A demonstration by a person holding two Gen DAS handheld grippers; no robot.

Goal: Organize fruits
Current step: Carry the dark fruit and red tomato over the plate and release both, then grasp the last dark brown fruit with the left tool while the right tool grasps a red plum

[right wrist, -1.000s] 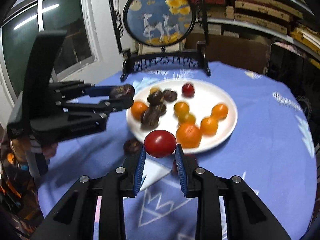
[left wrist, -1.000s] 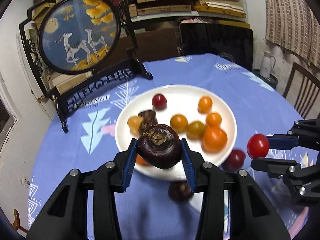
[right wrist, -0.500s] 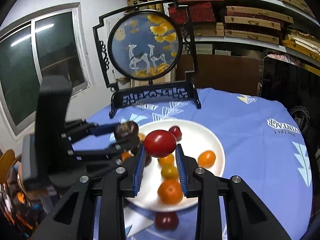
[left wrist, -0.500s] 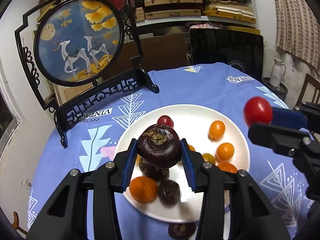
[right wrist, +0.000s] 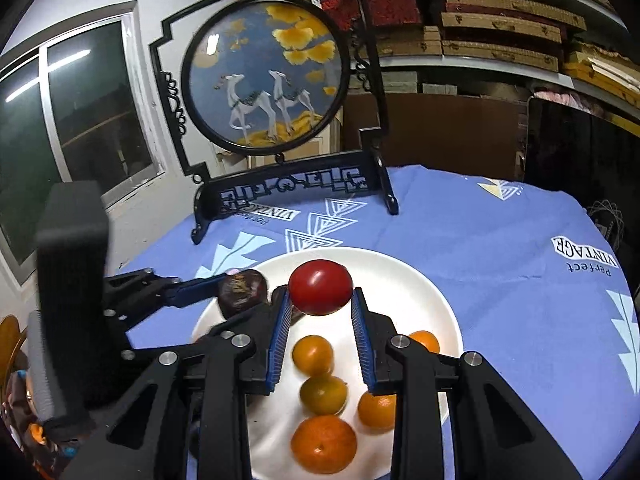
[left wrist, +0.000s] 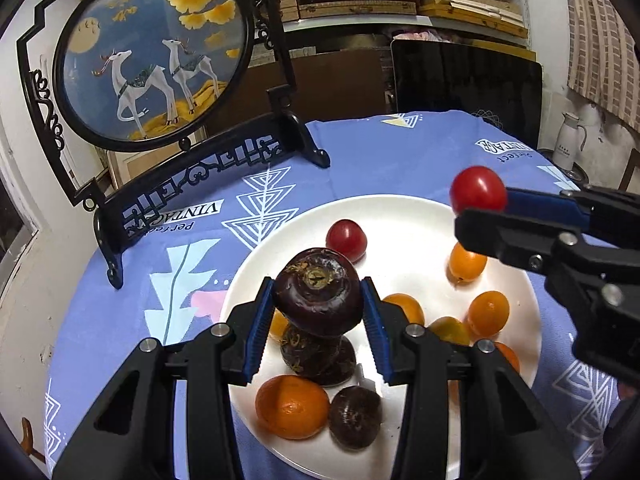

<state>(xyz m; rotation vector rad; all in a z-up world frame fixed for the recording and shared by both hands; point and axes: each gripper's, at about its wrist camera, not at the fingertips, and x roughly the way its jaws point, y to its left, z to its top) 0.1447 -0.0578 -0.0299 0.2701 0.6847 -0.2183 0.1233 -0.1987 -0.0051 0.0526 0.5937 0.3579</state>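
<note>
Dim indoor light, glare on white plate [left wrist: 404, 216], fisheye-bent edges, slight blur

Left hand-held gripper [left wrist: 318, 320] and right hand-held gripper [right wrist: 320, 316] both clamped, pitched downward.

At lower centre we see the left hand-held gripper [left wrist: 318, 320] clamped on a dark purple-brown round water chestnut [left wrist: 318, 292], held above a round white ceramic plate [left wrist: 400, 216]. On the plate lie small orange citrus fruits [left wrist: 292, 406], more dark chestnuts [left wrist: 354, 416] and a red cherry tomato [left wrist: 347, 239]. At right, the right hand-held gripper [left wrist: 480, 204] pinches another small red tomato [left wrist: 478, 189]. The counter [left wrist: 360, 152] wears a blue patterned cloth; a round deer-painted screen in a black frame [left wrist: 154, 48] stands upper left.
</note>
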